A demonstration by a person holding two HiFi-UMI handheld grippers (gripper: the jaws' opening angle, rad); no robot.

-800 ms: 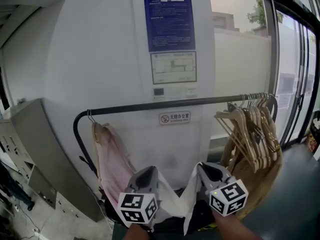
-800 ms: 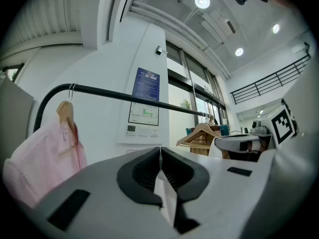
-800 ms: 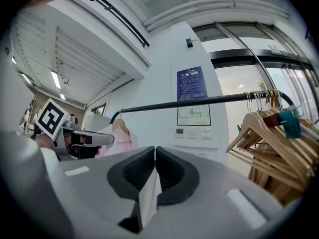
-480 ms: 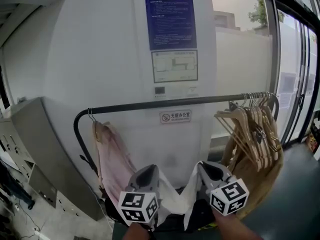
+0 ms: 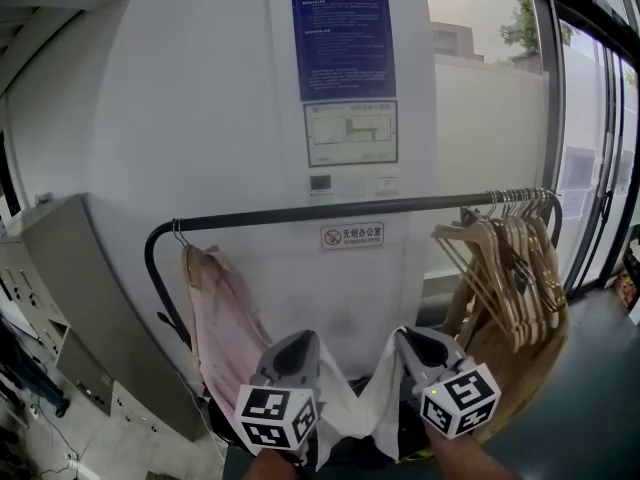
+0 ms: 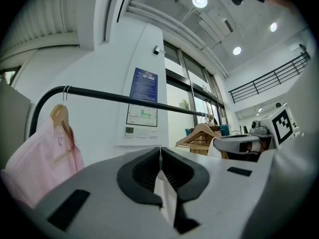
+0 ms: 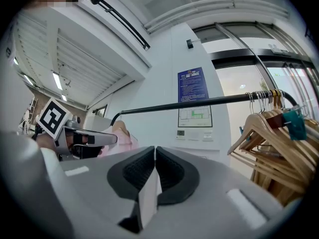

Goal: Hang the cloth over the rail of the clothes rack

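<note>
A white cloth point(image 5: 352, 408) sags between my two grippers, low in the head view and below the rack's black rail point(image 5: 330, 211). My left gripper point(image 5: 296, 352) is shut on one edge of it; in the left gripper view the white fabric point(image 6: 163, 189) is pinched between the closed jaws. My right gripper point(image 5: 418, 342) is shut on the other edge, and the cloth point(image 7: 148, 195) shows in its jaws too. The rail point(image 6: 124, 99) runs above and ahead of both grippers point(image 7: 199, 102).
A pink garment point(image 5: 215, 313) hangs on a hanger at the rail's left end. Several bare wooden hangers point(image 5: 510, 258) crowd the right end. Behind the rack are a white wall and a blue notice point(image 5: 342, 33). A grey cabinet point(image 5: 80, 298) stands at the left.
Hardly anything: the view has shifted slightly and both grippers sit a touch lower in it, still holding the cloth between them.
</note>
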